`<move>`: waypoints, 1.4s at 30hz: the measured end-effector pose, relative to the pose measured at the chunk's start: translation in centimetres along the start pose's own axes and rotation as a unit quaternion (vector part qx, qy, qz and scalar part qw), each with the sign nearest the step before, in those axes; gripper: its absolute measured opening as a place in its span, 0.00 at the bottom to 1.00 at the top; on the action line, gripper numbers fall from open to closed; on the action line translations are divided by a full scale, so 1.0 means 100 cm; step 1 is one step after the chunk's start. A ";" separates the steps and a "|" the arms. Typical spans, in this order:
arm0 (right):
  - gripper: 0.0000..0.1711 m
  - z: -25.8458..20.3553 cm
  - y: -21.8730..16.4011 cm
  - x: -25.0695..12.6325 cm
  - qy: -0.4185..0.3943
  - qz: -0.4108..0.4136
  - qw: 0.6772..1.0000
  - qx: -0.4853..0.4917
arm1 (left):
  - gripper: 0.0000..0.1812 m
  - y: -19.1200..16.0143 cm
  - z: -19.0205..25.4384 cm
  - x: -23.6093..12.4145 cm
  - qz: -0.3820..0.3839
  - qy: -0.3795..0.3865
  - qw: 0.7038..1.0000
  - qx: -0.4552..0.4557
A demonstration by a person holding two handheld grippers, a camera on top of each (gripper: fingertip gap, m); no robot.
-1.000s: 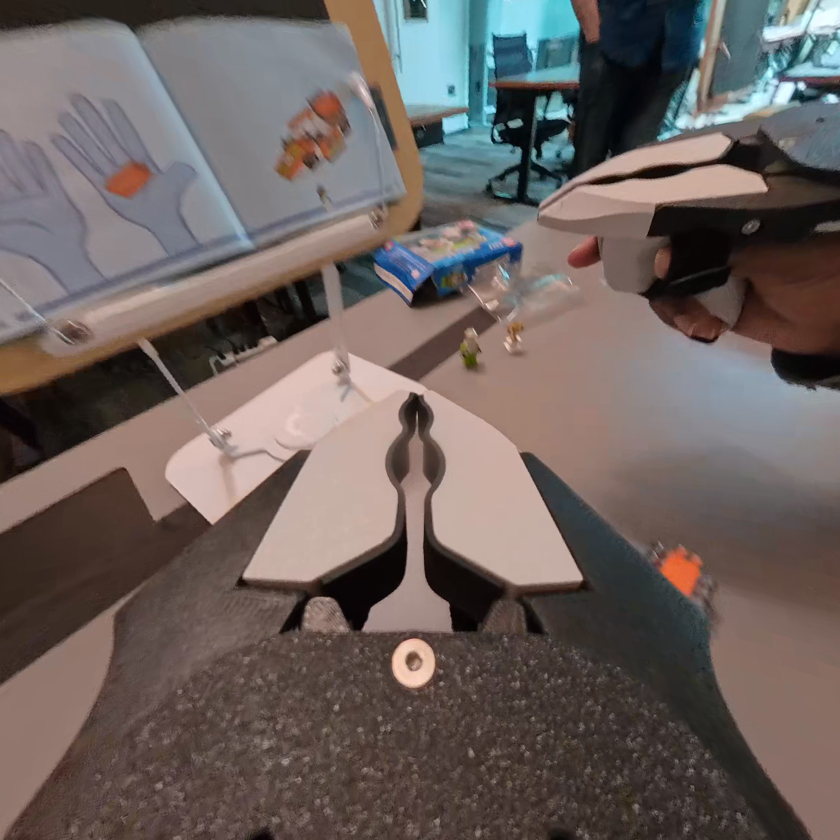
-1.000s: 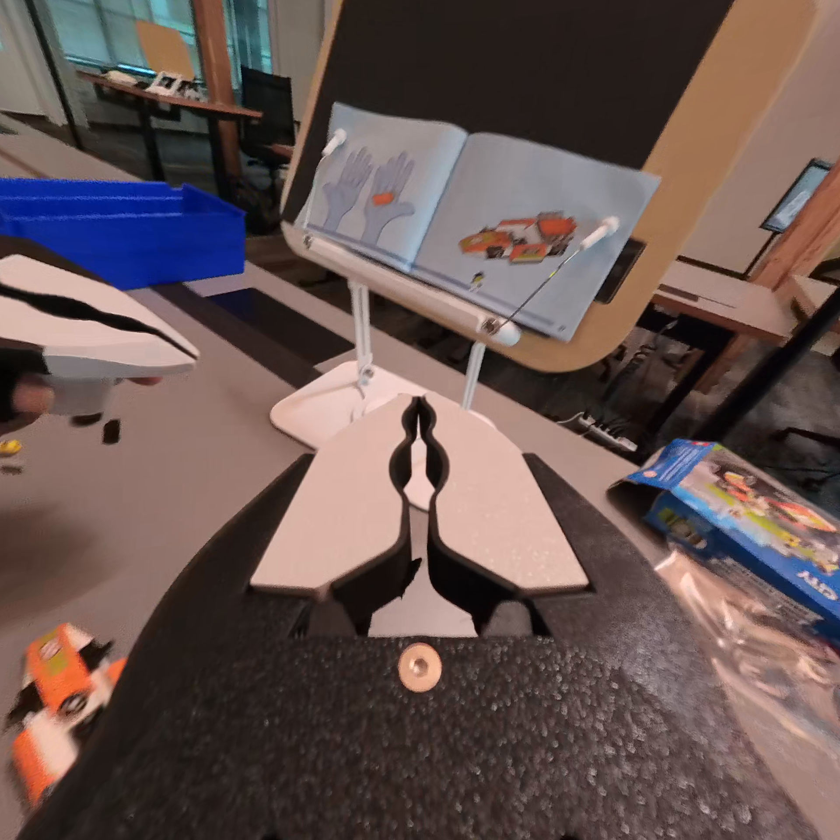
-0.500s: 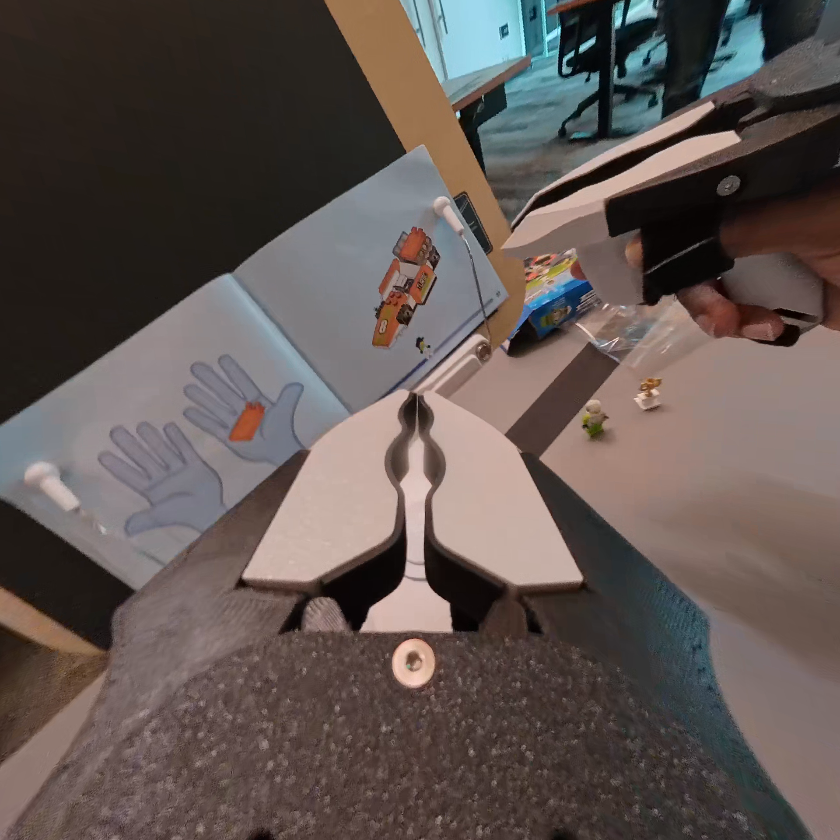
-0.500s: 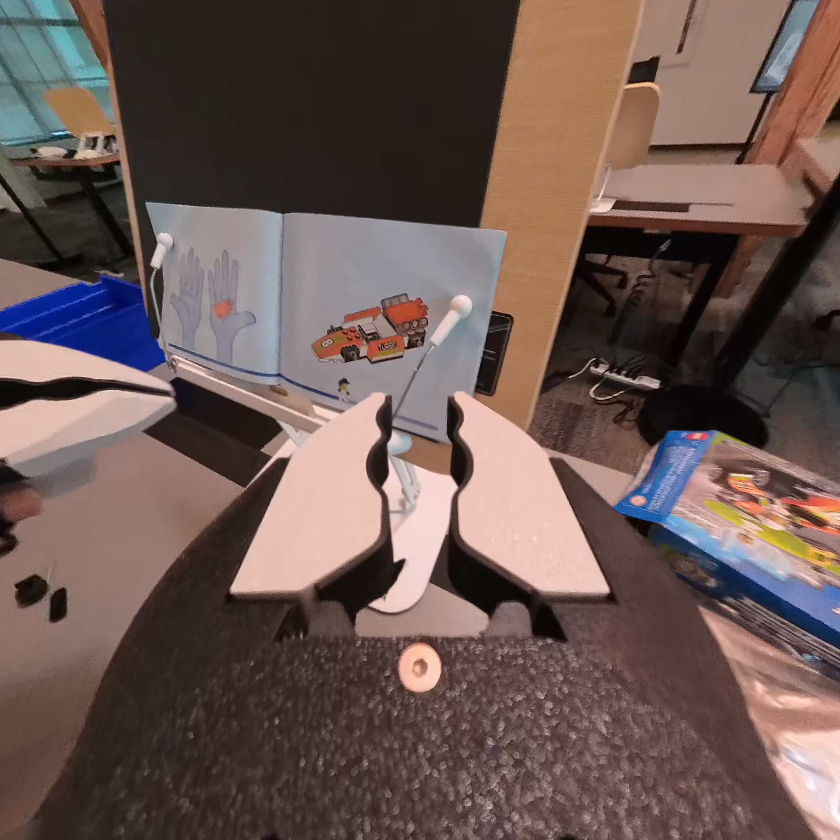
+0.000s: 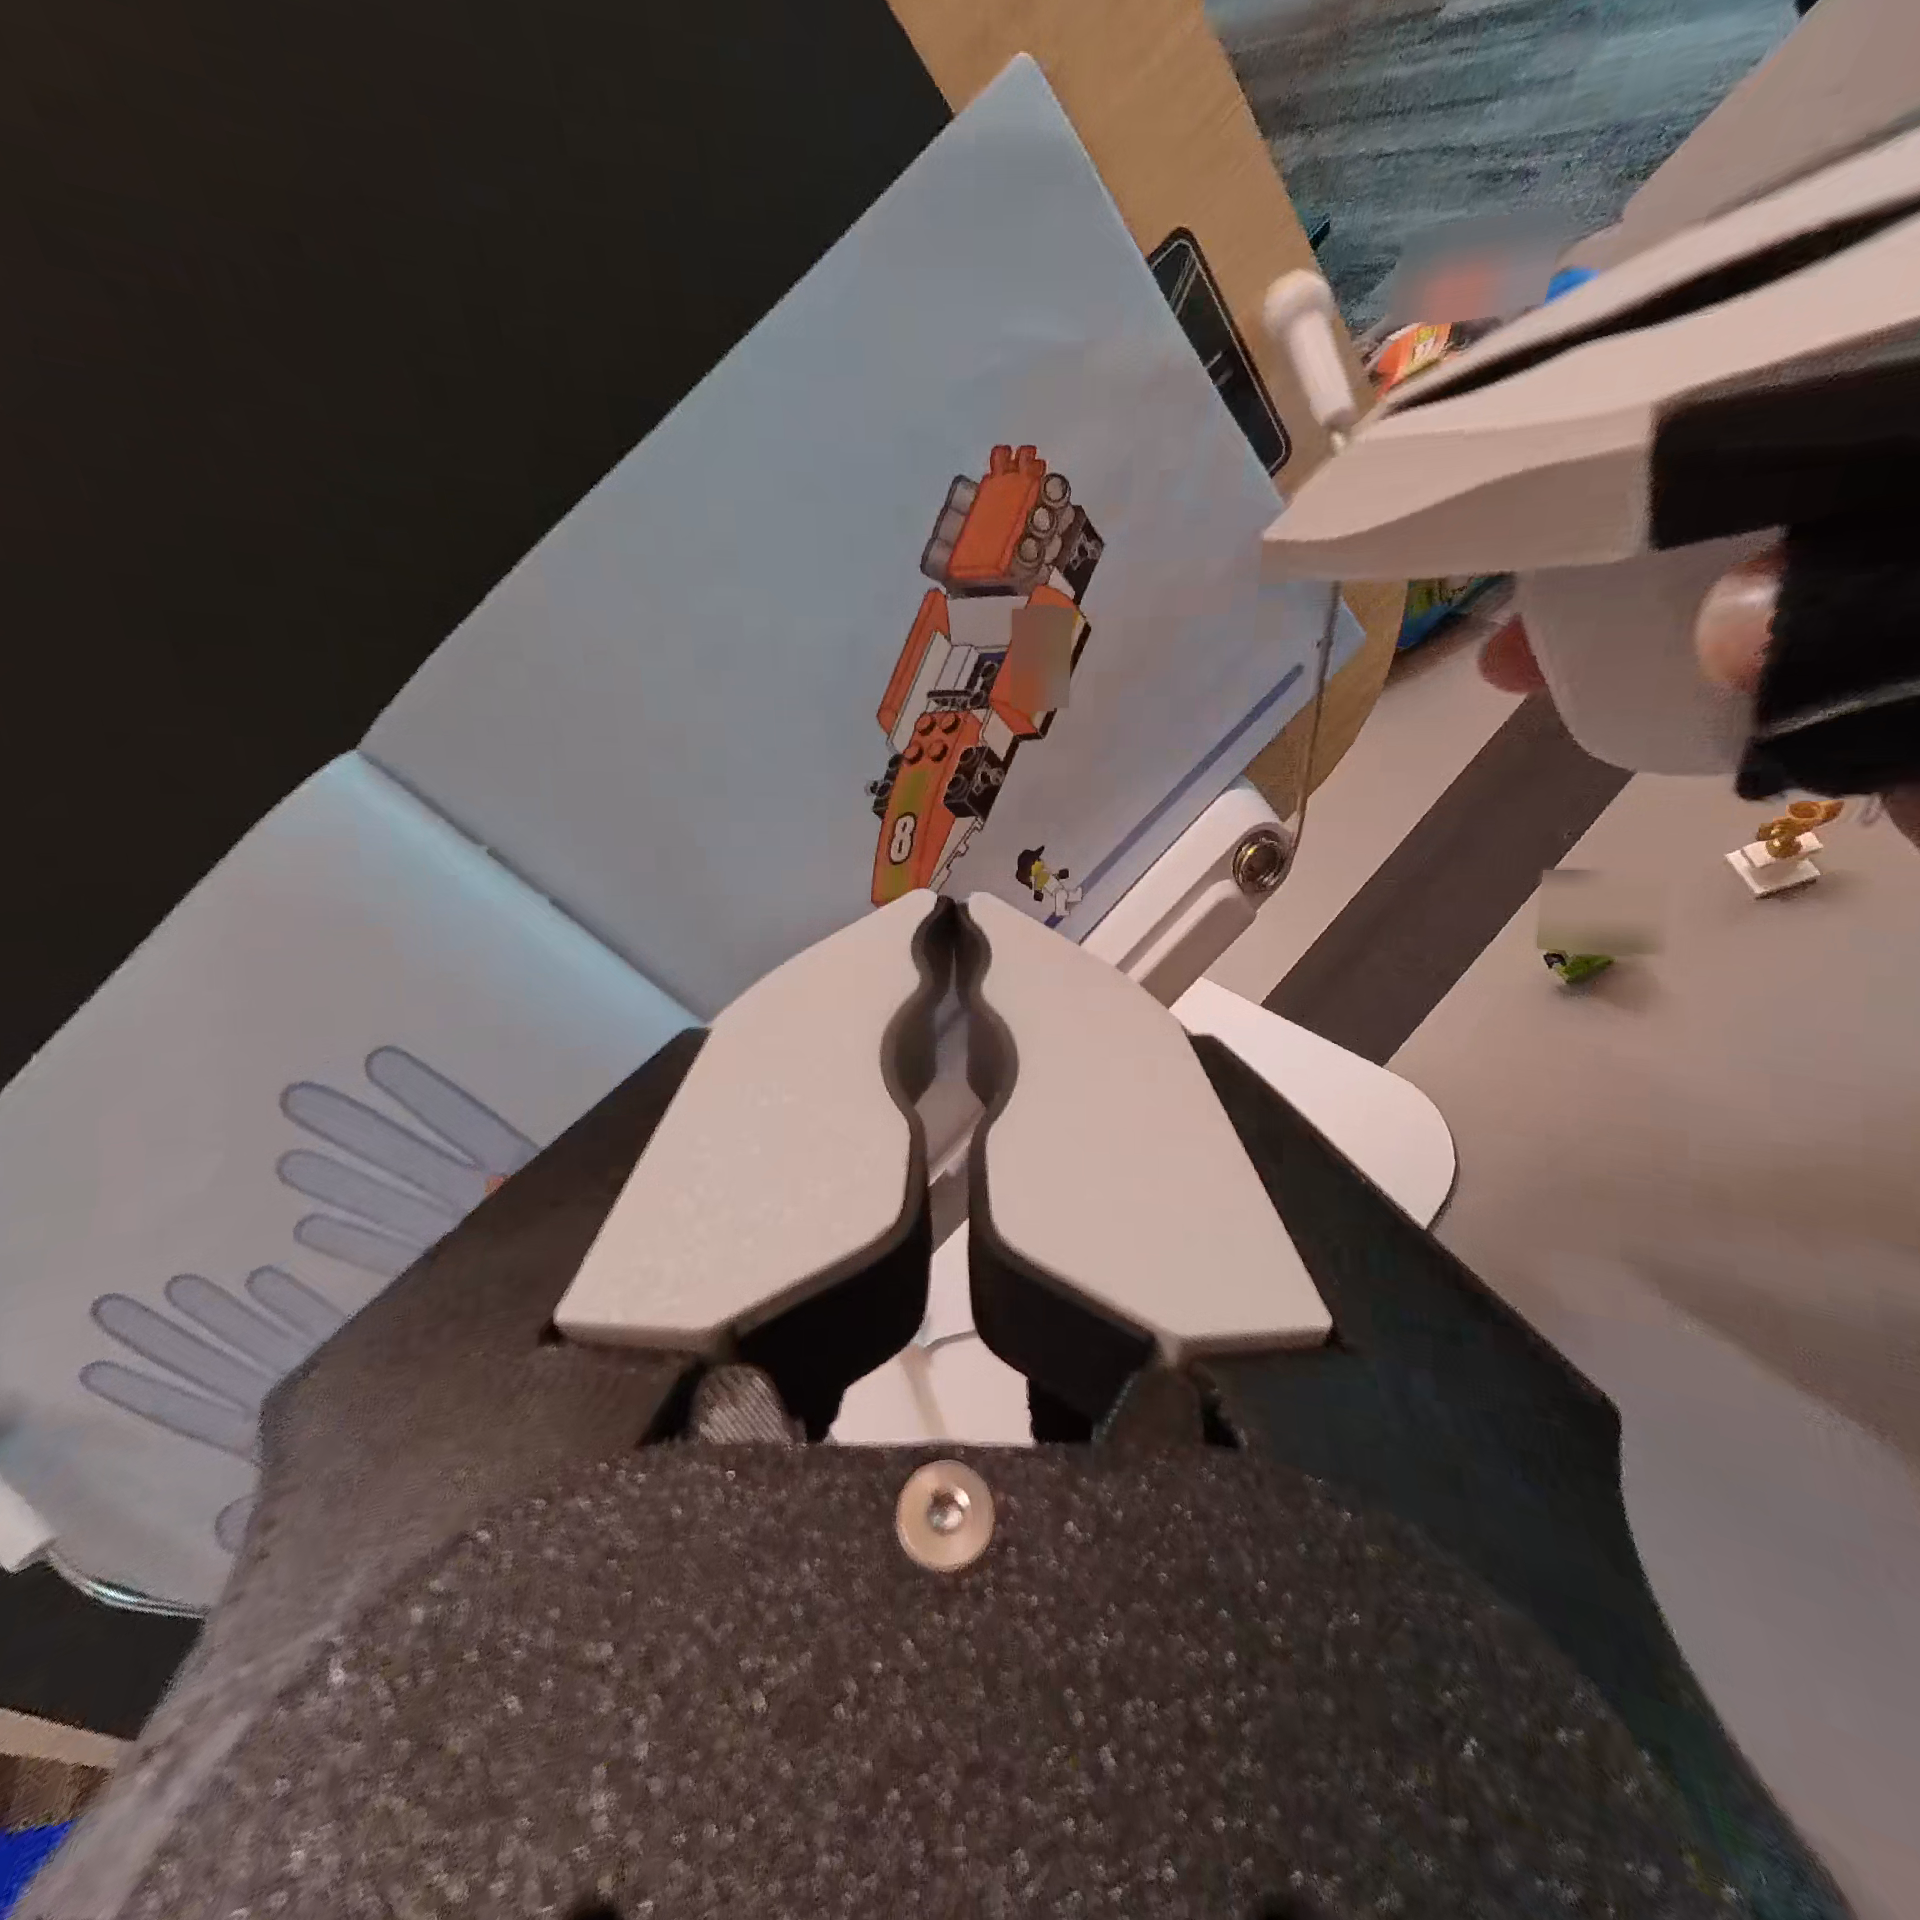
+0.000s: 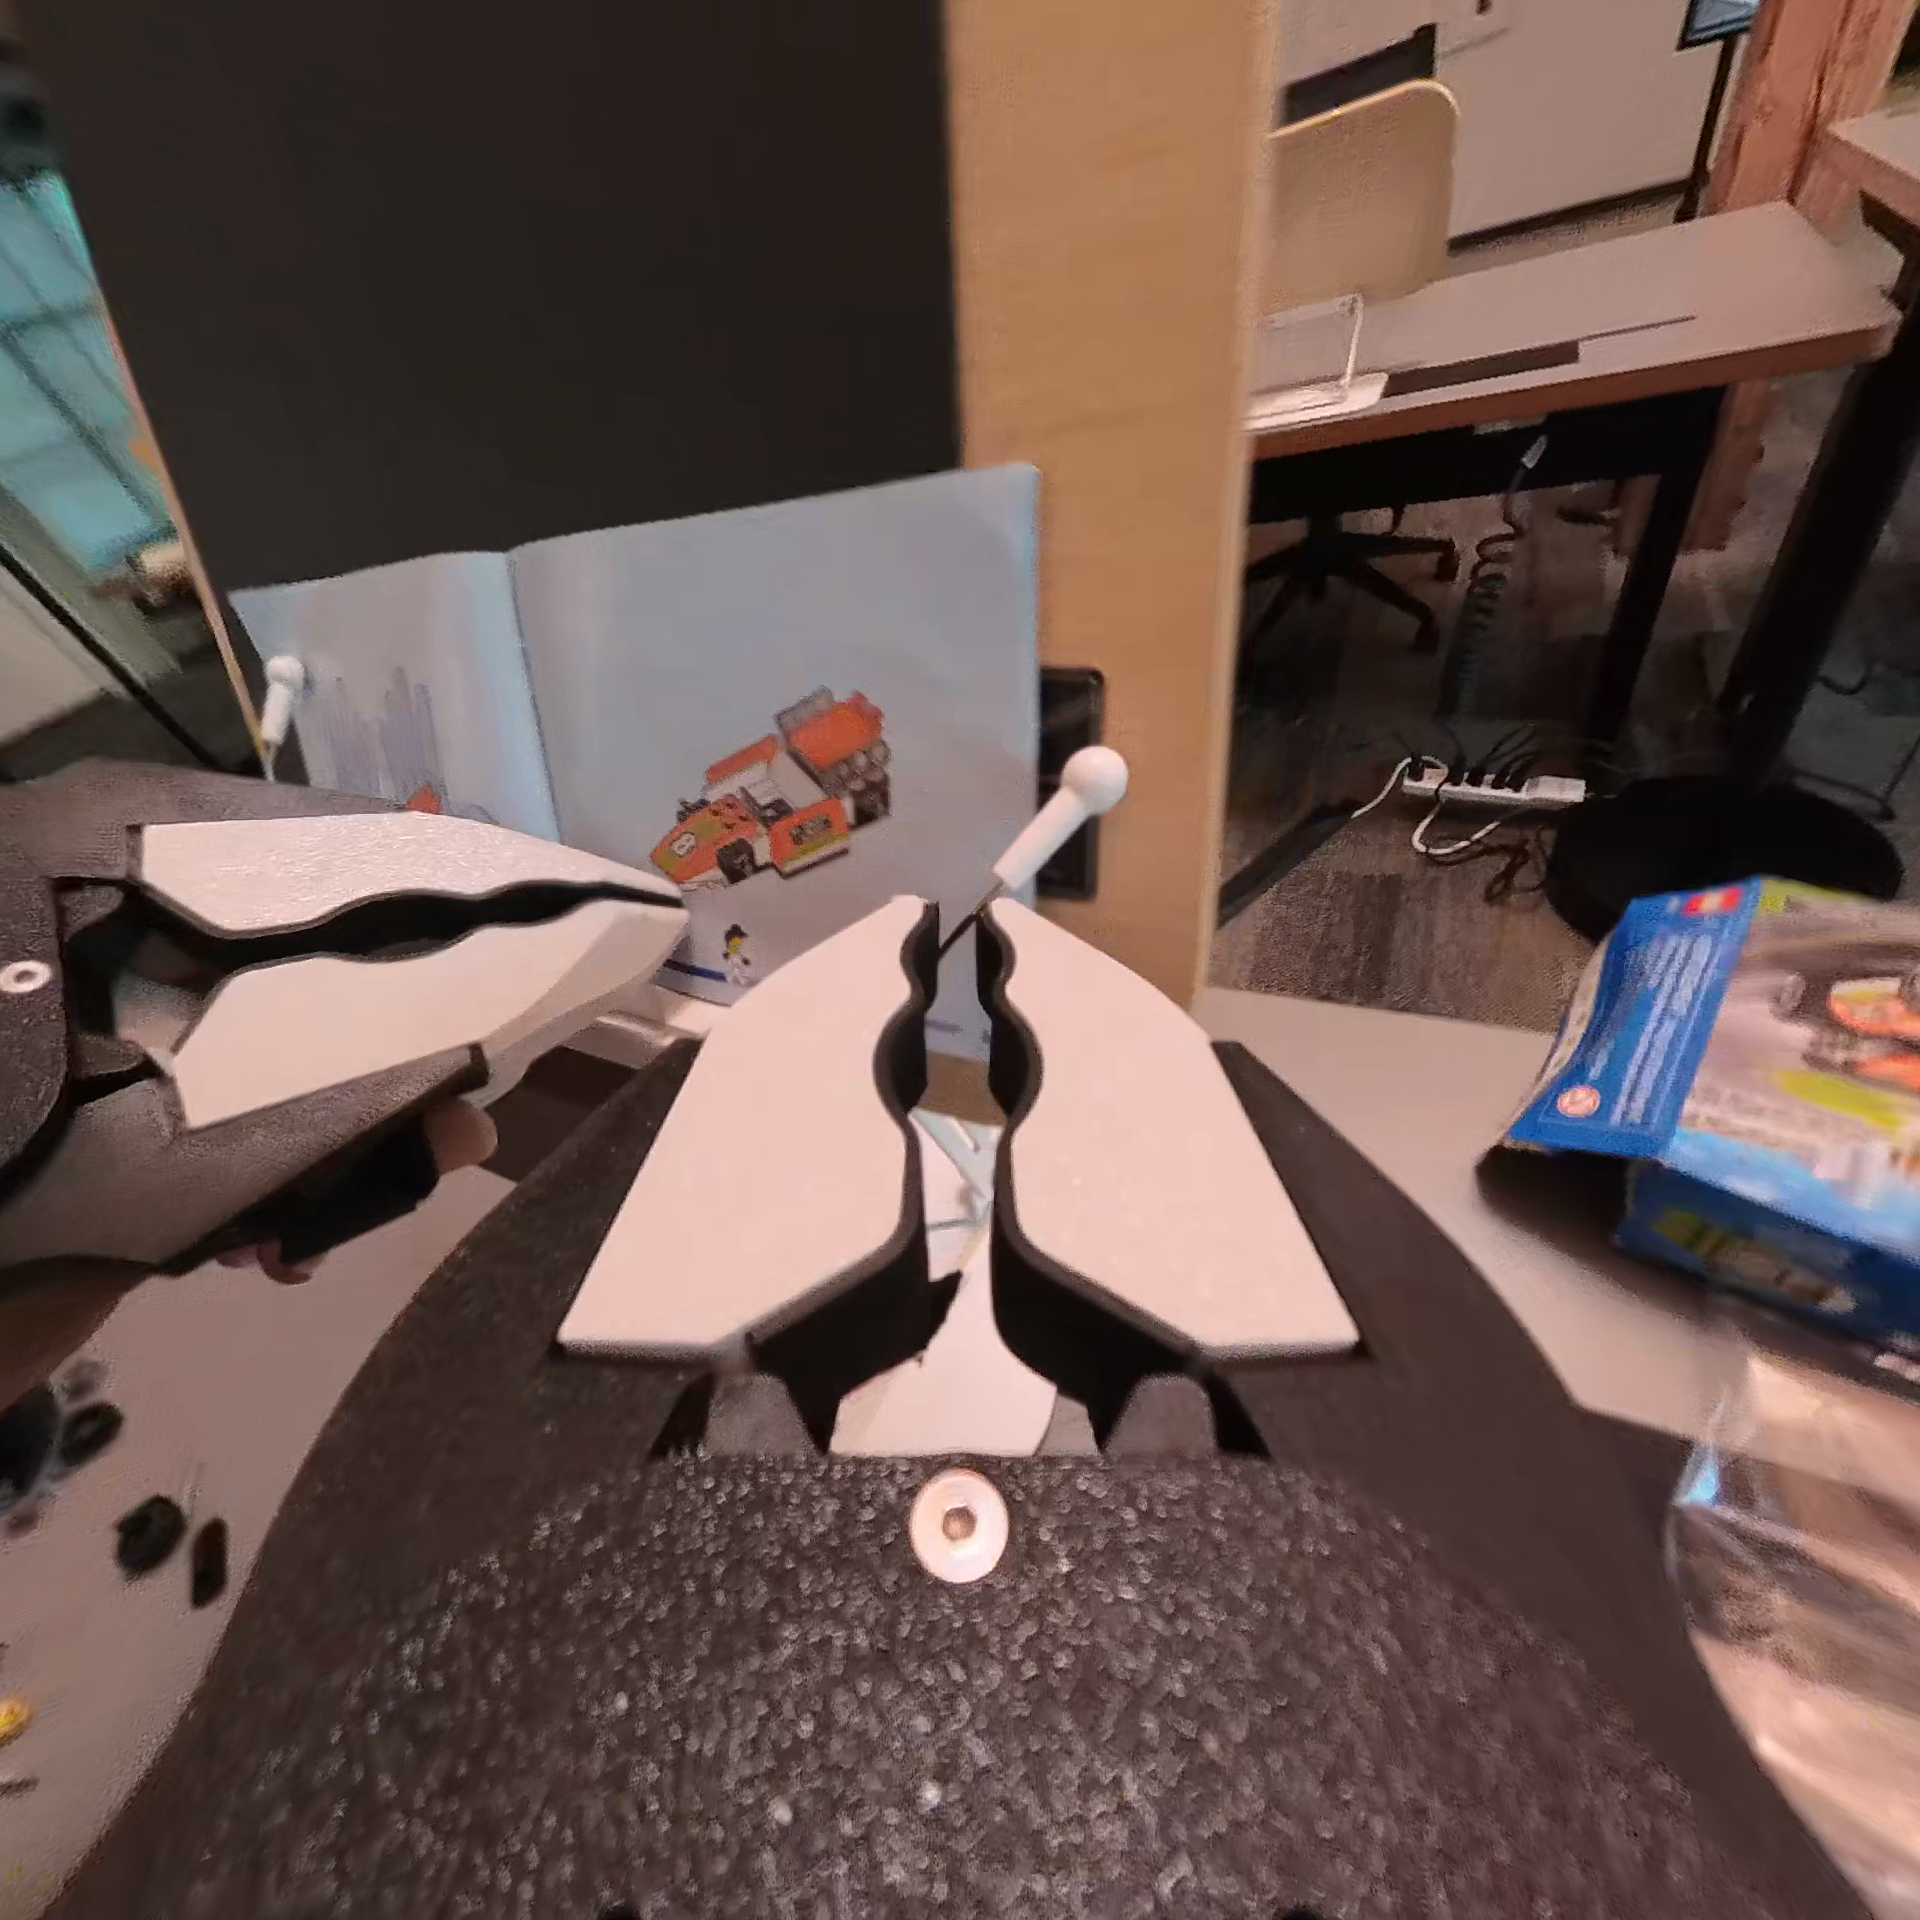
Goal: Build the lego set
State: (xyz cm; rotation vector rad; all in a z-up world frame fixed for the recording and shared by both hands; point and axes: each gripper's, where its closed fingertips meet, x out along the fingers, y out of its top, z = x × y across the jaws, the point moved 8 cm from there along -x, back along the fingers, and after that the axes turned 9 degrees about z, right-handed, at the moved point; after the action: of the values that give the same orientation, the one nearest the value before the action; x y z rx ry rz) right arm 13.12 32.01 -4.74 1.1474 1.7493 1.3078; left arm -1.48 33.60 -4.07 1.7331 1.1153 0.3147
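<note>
Left wrist view: left tool (image 5: 948, 914) pressed together; right tool (image 6: 956, 914) slightly spread, empty; two minifigures (image 5: 1782, 847), blurry.

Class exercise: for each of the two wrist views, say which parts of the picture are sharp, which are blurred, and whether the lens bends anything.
Left wrist view: the left claw is sharp, the instruction booklet slightly soft, and the table at right smeared. Right wrist view: the right claw is crisp, the blue box and plastic bag blur towards the edge, and the wide lens curves the beige panel.
</note>
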 end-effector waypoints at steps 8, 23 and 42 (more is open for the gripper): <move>0.07 0.019 -0.038 -0.019 0.011 0.028 0.980 0.198 | 0.00 -0.001 0.000 -0.001 0.003 -0.002 1.000 -0.004; 0.12 -0.010 0.000 -0.034 0.062 -0.022 0.945 -0.320 | 0.00 -0.003 -0.001 -0.001 0.019 -0.013 1.000 -0.016; 0.40 -0.028 0.025 0.032 0.048 -0.027 0.867 -0.494 | 0.06 -0.012 -0.023 -0.018 0.035 0.011 0.999 -0.036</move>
State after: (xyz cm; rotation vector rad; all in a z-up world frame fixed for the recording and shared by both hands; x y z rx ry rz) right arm 10.02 34.16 -1.60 0.4265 0.8784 1.8921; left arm -4.60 33.61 -3.57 1.7117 1.0478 0.4123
